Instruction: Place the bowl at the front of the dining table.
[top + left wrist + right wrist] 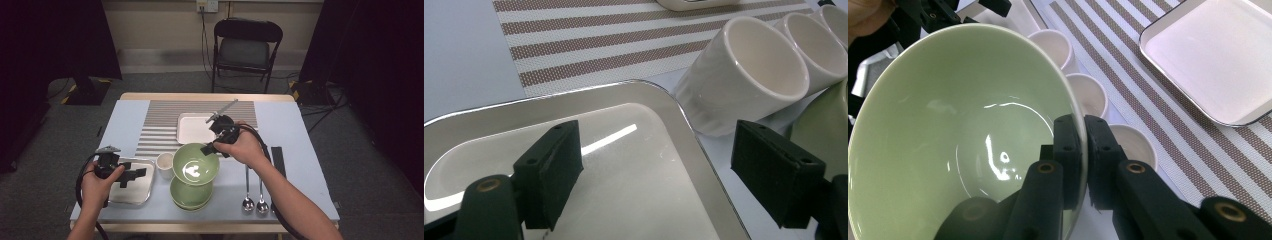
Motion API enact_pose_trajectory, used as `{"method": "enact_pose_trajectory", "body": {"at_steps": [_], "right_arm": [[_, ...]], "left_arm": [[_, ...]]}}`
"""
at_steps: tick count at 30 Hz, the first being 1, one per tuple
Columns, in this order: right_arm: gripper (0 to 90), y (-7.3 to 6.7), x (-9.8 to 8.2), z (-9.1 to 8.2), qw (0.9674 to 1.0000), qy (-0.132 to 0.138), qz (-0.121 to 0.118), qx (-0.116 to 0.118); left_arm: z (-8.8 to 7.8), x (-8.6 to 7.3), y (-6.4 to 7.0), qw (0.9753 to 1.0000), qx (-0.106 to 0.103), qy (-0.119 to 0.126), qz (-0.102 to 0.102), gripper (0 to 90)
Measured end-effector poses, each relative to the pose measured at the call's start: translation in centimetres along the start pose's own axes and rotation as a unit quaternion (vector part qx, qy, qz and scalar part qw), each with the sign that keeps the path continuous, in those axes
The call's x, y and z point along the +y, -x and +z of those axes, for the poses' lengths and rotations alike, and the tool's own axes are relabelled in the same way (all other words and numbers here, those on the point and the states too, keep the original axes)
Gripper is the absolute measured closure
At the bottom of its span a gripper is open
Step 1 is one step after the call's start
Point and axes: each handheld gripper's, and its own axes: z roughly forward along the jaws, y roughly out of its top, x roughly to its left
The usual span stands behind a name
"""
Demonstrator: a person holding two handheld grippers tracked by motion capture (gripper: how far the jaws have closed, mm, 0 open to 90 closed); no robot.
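Right tongs [1083, 150] pinch the tilted green bowl's [963, 125] rim; left tongs [659, 170] hover released.

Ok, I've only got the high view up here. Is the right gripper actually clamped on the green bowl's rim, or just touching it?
Observer: Clamped. In the right gripper view the right gripper is shut on the rim of the green bowl, one jaw inside and one outside.
Operator: I can make out one white cup beside the bowl. Any more?
Observer: Yes, there are three white cups, standing in a row.
Operator: And the left gripper, is it holding anything?
Observer: No. The left gripper is open above the steel tray, with nothing between its jaws.
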Motion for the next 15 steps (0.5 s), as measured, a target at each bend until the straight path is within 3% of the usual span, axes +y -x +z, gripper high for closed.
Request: {"method": "enact_pose_trajectory", "body": {"at_steps": [15], "right_arm": [[85.3, 0.92, 0.26, -0.72, 0.9995, 0.017, 0.025, -0.004]], "left_arm": [[-0.06, 0.02, 0.06, 1.0000, -0.001, 0.003, -0.002, 20.2]]}}
